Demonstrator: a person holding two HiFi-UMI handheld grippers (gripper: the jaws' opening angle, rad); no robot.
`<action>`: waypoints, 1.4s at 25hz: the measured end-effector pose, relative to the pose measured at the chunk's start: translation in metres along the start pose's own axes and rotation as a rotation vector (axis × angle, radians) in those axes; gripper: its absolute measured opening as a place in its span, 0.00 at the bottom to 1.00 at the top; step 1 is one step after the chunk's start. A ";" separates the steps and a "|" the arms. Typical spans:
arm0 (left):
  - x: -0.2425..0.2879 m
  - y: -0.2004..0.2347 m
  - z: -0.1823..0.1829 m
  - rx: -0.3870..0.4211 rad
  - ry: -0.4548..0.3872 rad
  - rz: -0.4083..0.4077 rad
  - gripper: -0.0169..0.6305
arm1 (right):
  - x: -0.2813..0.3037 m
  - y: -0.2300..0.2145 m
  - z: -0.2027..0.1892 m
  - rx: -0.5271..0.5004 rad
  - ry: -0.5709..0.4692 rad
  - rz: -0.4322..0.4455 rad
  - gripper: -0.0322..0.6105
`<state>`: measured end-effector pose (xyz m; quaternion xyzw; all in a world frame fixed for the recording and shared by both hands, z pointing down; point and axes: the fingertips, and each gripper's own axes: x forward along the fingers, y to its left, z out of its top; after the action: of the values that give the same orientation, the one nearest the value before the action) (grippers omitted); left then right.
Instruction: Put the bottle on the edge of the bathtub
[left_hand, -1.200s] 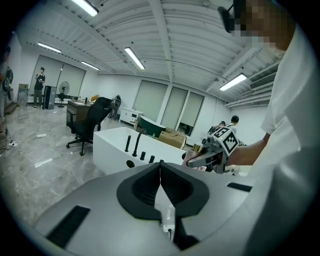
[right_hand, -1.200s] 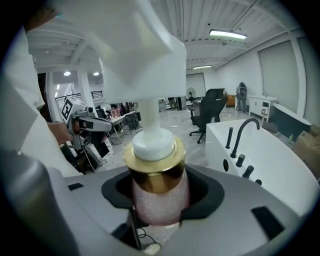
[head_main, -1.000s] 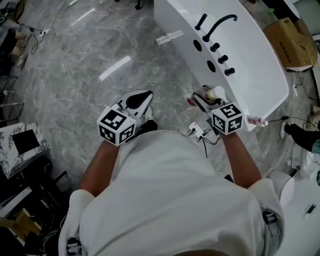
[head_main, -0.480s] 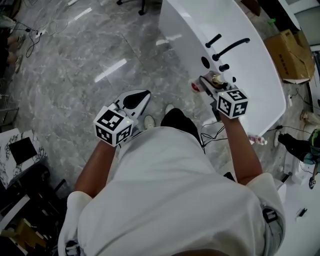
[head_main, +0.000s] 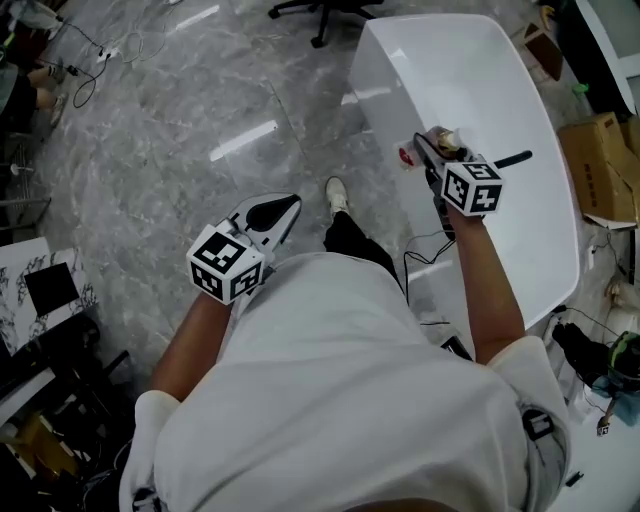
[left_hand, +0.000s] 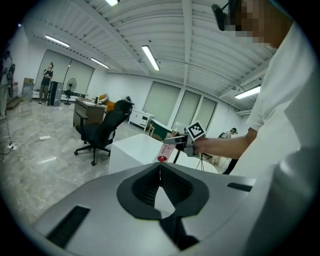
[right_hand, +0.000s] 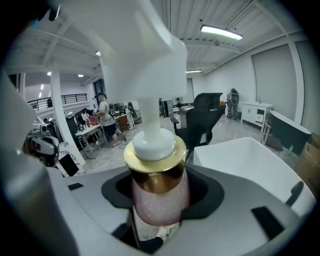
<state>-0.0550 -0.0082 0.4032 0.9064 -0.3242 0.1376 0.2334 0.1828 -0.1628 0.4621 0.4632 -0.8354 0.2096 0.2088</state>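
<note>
A pink glittery pump bottle (right_hand: 158, 196) with a gold collar and a white pump head stands between the jaws of my right gripper (right_hand: 157, 212), which is shut on it. In the head view that gripper (head_main: 432, 150) holds the bottle (head_main: 441, 139) over the near rim of the white bathtub (head_main: 480, 70). My left gripper (head_main: 287, 205) hangs to the left over the grey floor, shut with nothing in it. The left gripper view shows its fingertips (left_hand: 160, 169) together, with the bottle (left_hand: 165, 150) and the bathtub (left_hand: 132, 150) beyond.
A black faucet lever (head_main: 512, 158) pokes out beside my right gripper. An office chair (head_main: 322, 12) stands beyond the tub. A cardboard box (head_main: 607, 165) sits at the right, cables (head_main: 90, 55) lie at the far left, and dark shelving (head_main: 40, 300) is low on the left.
My right gripper has carried the bottle forward, from beside the tub to above its rim. The left gripper has stayed in about the same place.
</note>
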 end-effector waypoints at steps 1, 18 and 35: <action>0.009 0.010 0.013 -0.003 -0.008 0.016 0.05 | 0.015 -0.012 0.011 0.002 -0.004 0.000 0.39; 0.129 0.112 0.115 -0.072 -0.013 0.150 0.05 | 0.247 -0.189 0.090 0.027 0.034 -0.039 0.39; 0.159 0.159 0.091 -0.140 0.112 0.203 0.05 | 0.411 -0.278 0.096 -0.014 0.038 -0.114 0.39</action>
<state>-0.0301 -0.2466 0.4425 0.8413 -0.4095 0.1877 0.2988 0.2087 -0.6318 0.6494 0.5044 -0.8051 0.2003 0.2394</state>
